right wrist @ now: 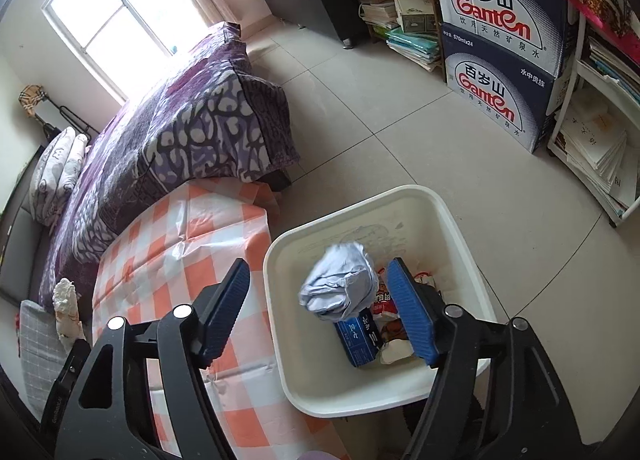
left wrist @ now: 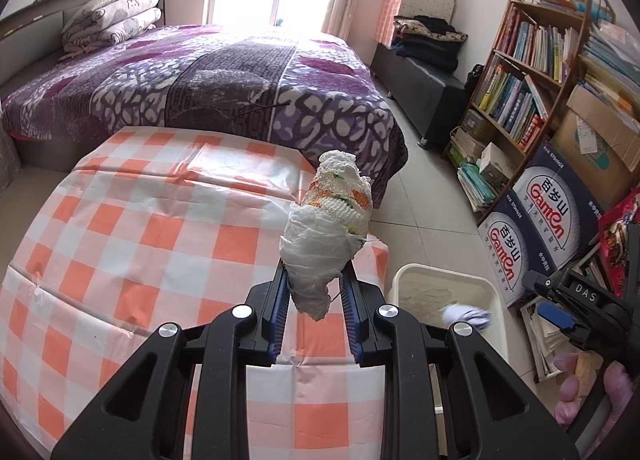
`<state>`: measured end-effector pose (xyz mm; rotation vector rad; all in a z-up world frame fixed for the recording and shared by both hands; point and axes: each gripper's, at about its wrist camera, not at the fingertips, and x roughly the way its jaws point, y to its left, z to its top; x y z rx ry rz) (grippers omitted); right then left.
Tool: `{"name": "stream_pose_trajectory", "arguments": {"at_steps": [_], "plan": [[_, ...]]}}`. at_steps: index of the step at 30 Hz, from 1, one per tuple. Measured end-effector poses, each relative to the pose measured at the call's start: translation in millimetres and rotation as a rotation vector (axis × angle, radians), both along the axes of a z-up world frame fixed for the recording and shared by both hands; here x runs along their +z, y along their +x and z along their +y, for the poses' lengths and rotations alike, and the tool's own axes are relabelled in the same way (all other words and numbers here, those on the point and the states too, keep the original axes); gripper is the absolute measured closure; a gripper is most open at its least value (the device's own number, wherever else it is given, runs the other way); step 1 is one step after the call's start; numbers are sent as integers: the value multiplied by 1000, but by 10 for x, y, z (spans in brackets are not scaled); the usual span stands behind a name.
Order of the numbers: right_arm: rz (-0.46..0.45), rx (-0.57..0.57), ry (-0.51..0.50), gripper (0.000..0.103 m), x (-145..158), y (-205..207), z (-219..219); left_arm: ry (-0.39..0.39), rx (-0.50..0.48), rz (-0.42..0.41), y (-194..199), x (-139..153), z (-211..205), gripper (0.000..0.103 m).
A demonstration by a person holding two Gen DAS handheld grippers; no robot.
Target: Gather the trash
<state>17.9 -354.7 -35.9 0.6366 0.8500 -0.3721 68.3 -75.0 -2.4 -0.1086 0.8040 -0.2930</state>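
Note:
My left gripper (left wrist: 316,280) is shut on a crumpled white paper wad (left wrist: 328,227) with orange and green print, held above the checkered table (left wrist: 120,227). The wad also shows at the far left of the right wrist view (right wrist: 66,308). My right gripper (right wrist: 320,284) is open and empty above the white trash bin (right wrist: 460,236). Under it a crumpled pale-blue wad (right wrist: 340,288) is in the bin over a blue carton (right wrist: 358,344) and snack wrappers (right wrist: 386,306). The bin (left wrist: 452,280) stands on the floor right of the table; the right gripper (left wrist: 568,312) hangs over it.
A bed with a purple quilt (left wrist: 224,87) lies behind the table. A bookshelf (left wrist: 528,71) and stacked Ganten water cartons (right wrist: 504,55) line the right wall. Tiled floor (right wrist: 400,131) lies between bed, bin and cartons.

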Motion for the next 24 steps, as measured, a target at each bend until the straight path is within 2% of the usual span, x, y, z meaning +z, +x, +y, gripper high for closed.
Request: {"name": "stream_pose_trajectory", "arguments": {"at_steps": [12,18,20,21,22,24], "plan": [[11,-136,58,24,-61,-216,-507,-14,-132,49,-88,-191,-795,77],[11,-235,74,17,-61,-368,-736,-43,-199,111,-139,-375,-1193,76],[8,-257,80,15,-65,-409,-802,-53,-230,127,-151,-410,-1291,71],[4,-266,87,15,-64,-432,-837,-55,-239,130,-158,-414,-1318,59],[2,-272,89,15,-66,-447,-860,-54,-239,129,-167,-411,-1333,41],[-1,-279,79,14,-54,-477,-892,-58,-220,120,-197,-387,-1306,25]]}}
